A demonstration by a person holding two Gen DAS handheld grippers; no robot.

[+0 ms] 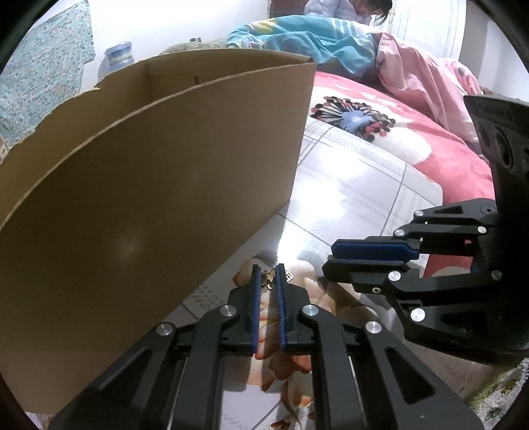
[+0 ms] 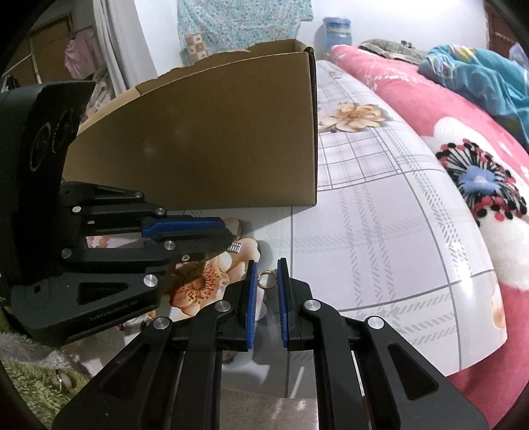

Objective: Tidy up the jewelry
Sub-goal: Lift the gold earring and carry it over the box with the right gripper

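Observation:
In the left wrist view my left gripper [image 1: 268, 268] is shut on a small gold charm [image 1: 267, 278], pinched between its blue pads just above the floral tablecloth. A little silver striped piece [image 1: 288, 274] lies right beside the tips. In the right wrist view my right gripper [image 2: 267, 264] is shut on a thin gold ring [image 2: 266, 278] at the tips of its pads. The left gripper [image 2: 225, 241] comes in from the left there, with the silver piece [image 2: 236, 247] at its tip. The right gripper [image 1: 329, 258] reaches in from the right in the left wrist view.
A tall open cardboard box [image 1: 148, 182] [image 2: 215, 149] stands on the cloth-covered table [image 2: 380, 231] just behind both grippers. A bed with a pink blanket [image 2: 413, 92] and blue bedding lies beyond. A person [image 1: 347, 10] sits at its far end. A green rug [image 2: 39, 390] lies below.

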